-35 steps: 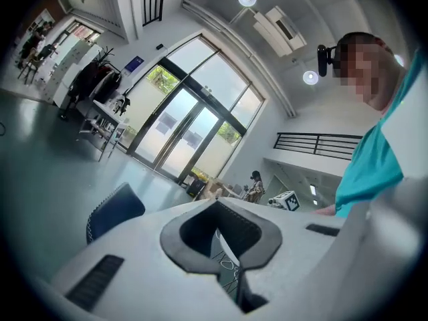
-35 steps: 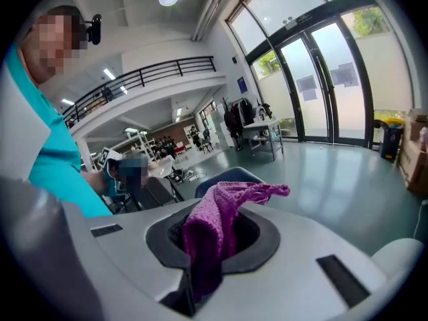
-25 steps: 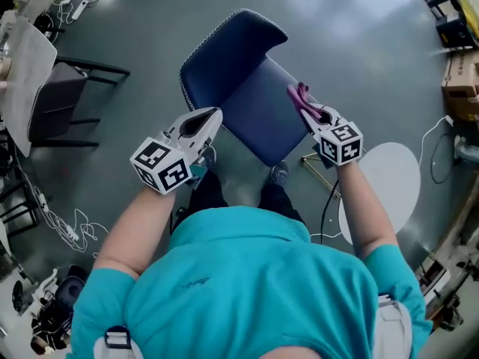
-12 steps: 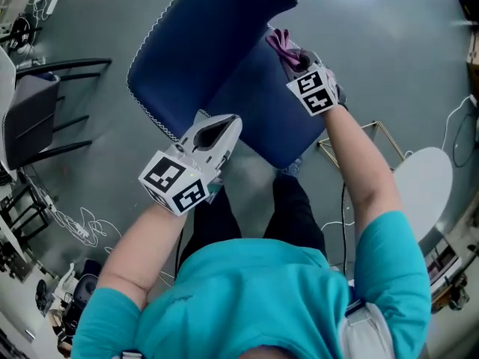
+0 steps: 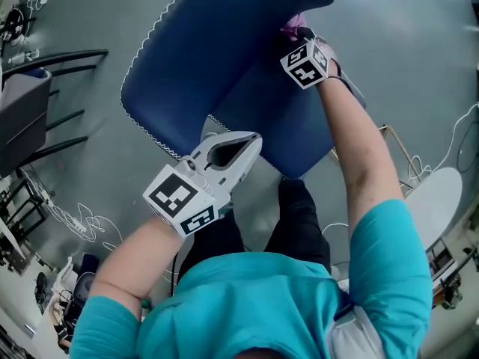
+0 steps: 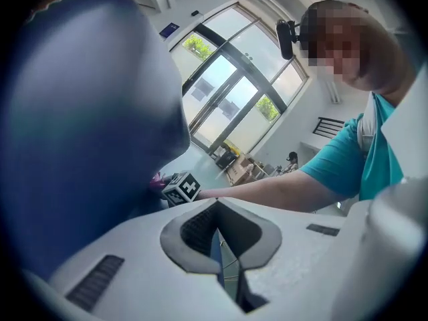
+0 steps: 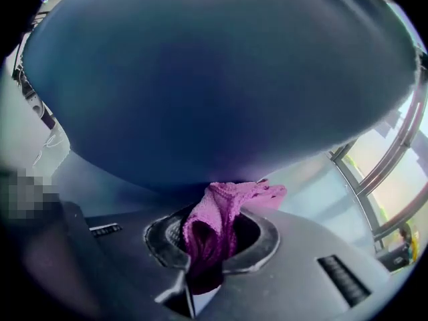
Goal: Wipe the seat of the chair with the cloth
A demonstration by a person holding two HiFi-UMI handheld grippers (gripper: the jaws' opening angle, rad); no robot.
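A blue chair fills the head view's top, its seat (image 5: 273, 122) sloping toward me and its backrest (image 5: 202, 43) at the upper left. My right gripper (image 5: 294, 37) is shut on a pink cloth (image 5: 295, 25) at the back of the seat, close under the backrest. In the right gripper view the cloth (image 7: 221, 212) bunches between the jaws of the right gripper (image 7: 208, 239), with the blue backrest (image 7: 214, 79) just ahead. My left gripper (image 5: 251, 143) is shut and holds nothing, hovering by the seat's front left edge. The left gripper (image 6: 221, 246) has the chair (image 6: 87, 126) at its left.
A black chair (image 5: 30, 111) stands at the left, with cables (image 5: 75, 219) on the grey floor below it. A white round object (image 5: 438, 200) and a thin metal frame (image 5: 397, 144) lie to the right. The person's dark trouser legs (image 5: 299, 215) are right in front of the seat.
The right gripper has carried the cloth along the seat, away from me and up to the backrest. The left gripper has drifted slightly right, staying shut. The head view has shifted closer over the chair.
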